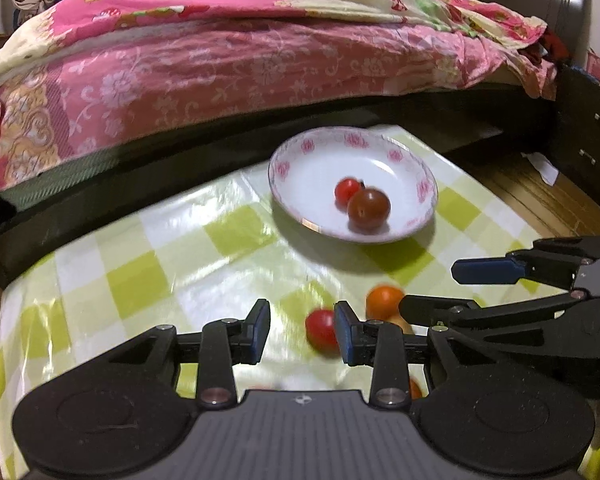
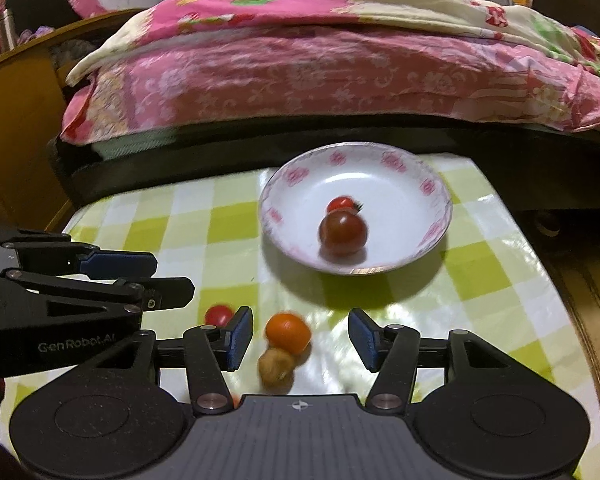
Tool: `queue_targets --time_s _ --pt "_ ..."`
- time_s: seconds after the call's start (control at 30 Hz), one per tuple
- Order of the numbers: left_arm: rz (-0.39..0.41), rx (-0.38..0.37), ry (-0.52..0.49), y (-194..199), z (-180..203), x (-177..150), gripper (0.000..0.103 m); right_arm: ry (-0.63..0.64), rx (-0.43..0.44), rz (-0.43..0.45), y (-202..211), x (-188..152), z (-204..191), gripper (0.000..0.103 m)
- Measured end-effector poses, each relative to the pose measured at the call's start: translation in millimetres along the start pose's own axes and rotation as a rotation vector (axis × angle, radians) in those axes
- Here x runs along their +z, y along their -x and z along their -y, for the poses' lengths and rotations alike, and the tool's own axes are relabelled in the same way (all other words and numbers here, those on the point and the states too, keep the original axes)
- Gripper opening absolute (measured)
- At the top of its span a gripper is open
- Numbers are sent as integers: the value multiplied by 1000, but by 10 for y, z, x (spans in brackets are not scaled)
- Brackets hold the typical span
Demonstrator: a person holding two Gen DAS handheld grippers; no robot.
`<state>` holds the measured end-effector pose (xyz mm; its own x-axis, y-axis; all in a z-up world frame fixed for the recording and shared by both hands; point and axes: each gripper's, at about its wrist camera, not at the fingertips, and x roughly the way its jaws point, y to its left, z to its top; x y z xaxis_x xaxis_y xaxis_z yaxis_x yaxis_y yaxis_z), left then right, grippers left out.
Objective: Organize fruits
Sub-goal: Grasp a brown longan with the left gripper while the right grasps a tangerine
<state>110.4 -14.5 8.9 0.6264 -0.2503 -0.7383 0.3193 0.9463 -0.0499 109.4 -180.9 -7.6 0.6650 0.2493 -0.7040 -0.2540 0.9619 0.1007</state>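
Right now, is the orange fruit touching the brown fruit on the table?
Cannot tell. In the right wrist view the orange fruit overlaps the brown fruit with no visible gap, but motion blur hides whether they actually meet.

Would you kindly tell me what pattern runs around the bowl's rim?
Pink flower motifs on white on the bowl, clearest in the right wrist view.

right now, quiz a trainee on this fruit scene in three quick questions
1. How many fruits lie in the bowl?
2. True or false: the orange fruit sits between the right gripper fingers, not pinched.
3. Which fruit lies just outside the left gripper? A) red tomato B) banana C) green apple

Key: 1. Two, a small red one and a larger dark red one. 2. True; the brown fruit is there too. 3. A
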Motion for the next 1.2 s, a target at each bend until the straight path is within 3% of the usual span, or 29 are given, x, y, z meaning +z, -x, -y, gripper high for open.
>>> queue_targets --time_s 0.43,0.97,1.2 --pt "-101 -35 32 325 -69 -625 43 76 65 -84 110 -375 -262 56" --pt "-123 -6 -48 71 58 -833 42 127 76 -126 -162 -490 -343 56" --pt "-109 8 -56 78 84 -857 41 176 63 -111 -173 -518 -376 46"
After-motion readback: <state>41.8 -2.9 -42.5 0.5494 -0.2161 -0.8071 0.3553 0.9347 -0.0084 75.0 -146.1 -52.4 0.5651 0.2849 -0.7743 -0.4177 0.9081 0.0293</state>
